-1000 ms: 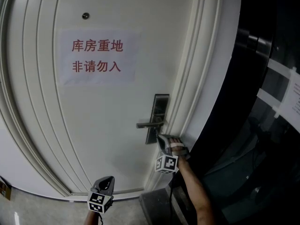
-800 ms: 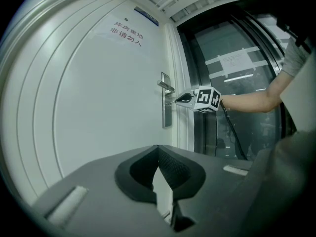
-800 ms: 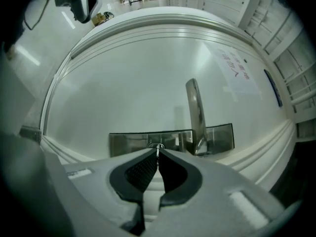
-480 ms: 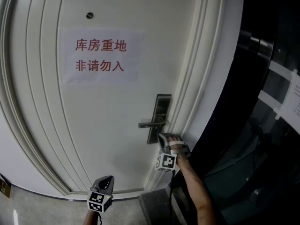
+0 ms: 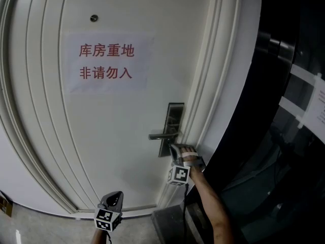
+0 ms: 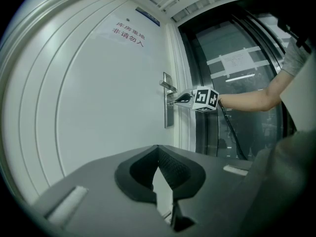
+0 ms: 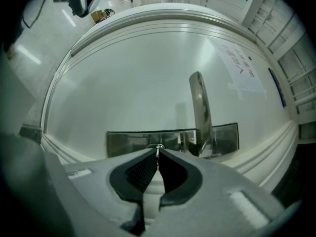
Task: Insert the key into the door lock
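Low at the left of the head view: left gripper [image 5: 114, 196], jaws closed together on nothing, well apart from the white door [image 5: 111, 136]. Higher up on that door, a paper sign [image 5: 107, 62] in red characters, with a peephole [image 5: 93, 18] above it. Right of centre, a dark lock plate [image 5: 174, 113] with its lever handle [image 5: 161, 135] pointing left. Just below the lever, right gripper [image 5: 176, 149], jaws pinched narrow on a small metal key [image 7: 157, 150], key tip right at the plate; impossible to tell how far in. At far right, dark glass panels [image 5: 294, 136].
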`<action>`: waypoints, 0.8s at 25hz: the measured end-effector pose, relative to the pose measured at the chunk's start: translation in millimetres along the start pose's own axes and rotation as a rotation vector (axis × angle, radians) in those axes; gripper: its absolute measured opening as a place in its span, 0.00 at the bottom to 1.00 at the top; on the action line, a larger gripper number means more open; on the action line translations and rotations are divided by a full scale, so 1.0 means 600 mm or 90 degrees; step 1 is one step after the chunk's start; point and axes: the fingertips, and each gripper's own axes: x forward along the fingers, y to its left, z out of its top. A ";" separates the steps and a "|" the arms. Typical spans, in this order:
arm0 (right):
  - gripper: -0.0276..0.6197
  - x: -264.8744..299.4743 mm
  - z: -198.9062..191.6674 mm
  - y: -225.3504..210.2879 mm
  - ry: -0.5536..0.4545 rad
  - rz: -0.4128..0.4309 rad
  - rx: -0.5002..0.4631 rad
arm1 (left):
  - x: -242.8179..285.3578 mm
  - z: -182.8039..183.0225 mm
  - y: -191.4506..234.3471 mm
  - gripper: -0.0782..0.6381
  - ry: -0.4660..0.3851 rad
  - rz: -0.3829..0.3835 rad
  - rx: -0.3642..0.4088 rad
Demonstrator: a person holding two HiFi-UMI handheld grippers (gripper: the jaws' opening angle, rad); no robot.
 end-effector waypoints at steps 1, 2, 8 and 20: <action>0.06 0.001 0.000 0.001 -0.001 0.001 0.001 | 0.000 0.000 0.000 0.11 0.001 0.000 0.000; 0.06 0.002 0.000 0.001 -0.001 0.002 0.002 | 0.000 0.000 0.001 0.11 0.001 0.000 0.001; 0.06 0.018 -0.001 -0.001 0.006 0.002 0.013 | 0.003 -0.001 0.007 0.11 0.000 0.002 -0.001; 0.06 0.021 0.001 -0.005 0.012 -0.003 0.014 | 0.002 0.002 0.011 0.11 -0.001 0.004 -0.001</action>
